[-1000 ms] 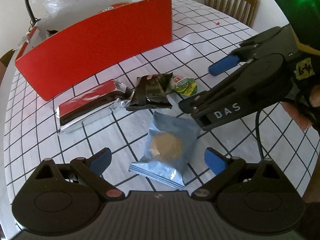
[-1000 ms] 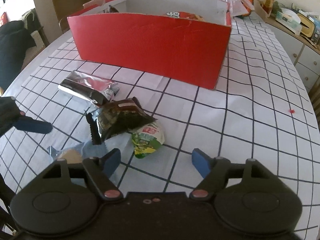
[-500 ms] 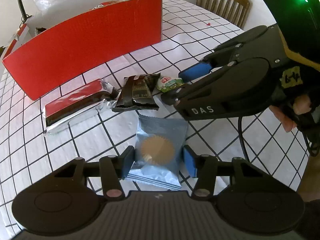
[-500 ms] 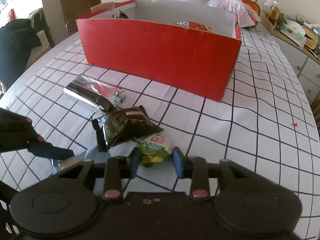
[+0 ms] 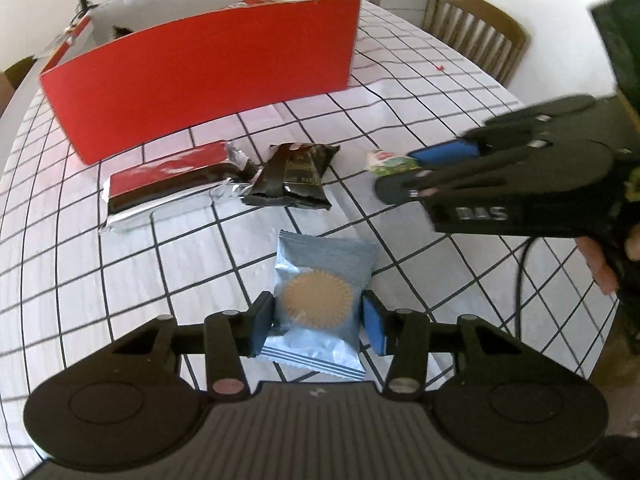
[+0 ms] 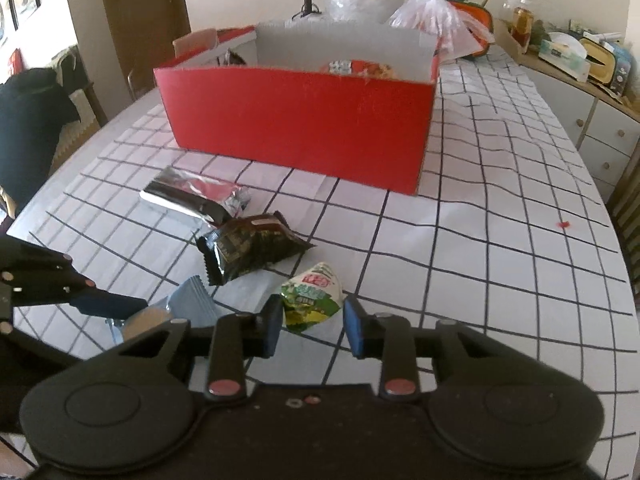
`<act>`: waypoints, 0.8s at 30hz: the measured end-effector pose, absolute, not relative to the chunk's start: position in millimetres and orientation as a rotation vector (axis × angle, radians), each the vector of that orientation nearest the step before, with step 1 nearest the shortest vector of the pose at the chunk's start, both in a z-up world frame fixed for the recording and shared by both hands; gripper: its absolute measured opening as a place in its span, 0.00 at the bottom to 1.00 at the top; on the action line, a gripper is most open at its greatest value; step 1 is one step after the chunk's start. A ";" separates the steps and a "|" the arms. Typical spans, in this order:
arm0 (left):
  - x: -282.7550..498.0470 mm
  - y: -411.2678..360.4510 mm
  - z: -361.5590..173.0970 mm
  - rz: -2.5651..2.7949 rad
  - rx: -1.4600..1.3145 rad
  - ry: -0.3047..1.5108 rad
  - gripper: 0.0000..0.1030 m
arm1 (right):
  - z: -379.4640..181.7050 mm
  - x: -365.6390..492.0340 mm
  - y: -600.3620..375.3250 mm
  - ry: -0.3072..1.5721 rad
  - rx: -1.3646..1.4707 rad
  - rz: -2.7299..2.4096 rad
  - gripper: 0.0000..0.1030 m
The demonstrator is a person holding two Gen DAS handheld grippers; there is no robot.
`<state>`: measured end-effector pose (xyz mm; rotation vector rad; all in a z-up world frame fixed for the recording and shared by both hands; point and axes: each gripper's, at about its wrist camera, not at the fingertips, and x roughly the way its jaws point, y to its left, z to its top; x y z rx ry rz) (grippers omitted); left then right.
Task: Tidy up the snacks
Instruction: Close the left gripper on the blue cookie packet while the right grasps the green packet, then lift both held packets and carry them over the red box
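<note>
My left gripper (image 5: pixel 318 320) is shut on a pale blue cookie packet (image 5: pixel 320 300) and holds it above the checked table; the packet also shows in the right wrist view (image 6: pixel 176 312). My right gripper (image 6: pixel 312 326) is shut on a small green and white snack packet (image 6: pixel 314 300), lifted off the table; it also shows in the left wrist view (image 5: pixel 390 159). A dark snack bag (image 5: pixel 294 180) and a red and silver bar (image 5: pixel 168 182) lie on the table. The red box (image 6: pixel 296 128) stands behind them with snacks inside.
A wooden chair (image 5: pixel 476 36) stands at the table's far edge. Plastic bags (image 6: pixel 400 8) lie behind the box. A sideboard (image 6: pixel 580 92) with clutter runs along the right. A small red scrap (image 6: pixel 564 224) lies on the tablecloth.
Both grippers have closed from open onto their packets and lifted them. The right gripper has carried the green packet up and away from the dark bag.
</note>
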<state>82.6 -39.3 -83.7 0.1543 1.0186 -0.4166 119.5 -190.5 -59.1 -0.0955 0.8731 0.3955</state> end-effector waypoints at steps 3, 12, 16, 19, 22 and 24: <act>80.1 -33.4 -78.5 -0.392 0.114 1.003 0.45 | -51.7 113.2 -194.1 0.857 -0.080 0.395 0.30; 79.8 -11.9 -53.2 -0.259 0.021 0.922 0.45 | -27.4 98.9 -198.2 0.805 -0.057 0.392 0.30; 85.0 -3.2 -38.7 -0.224 -0.008 0.891 0.45 | -11.7 98.6 -199.0 0.771 -0.056 0.381 0.30; 90.4 2.2 -23.8 -0.198 -0.020 0.870 0.45 | 0.9 102.0 -199.4 0.743 -0.059 0.374 0.30; 97.6 5.7 -9.8 -0.174 -0.021 0.852 0.45 | 13.3 107.6 -198.1 0.714 -0.069 0.361 0.31; 101.3 6.6 -1.3 -0.164 -0.024 0.834 0.45 | 21.4 112.1 -196.6 0.695 -0.074 0.358 0.31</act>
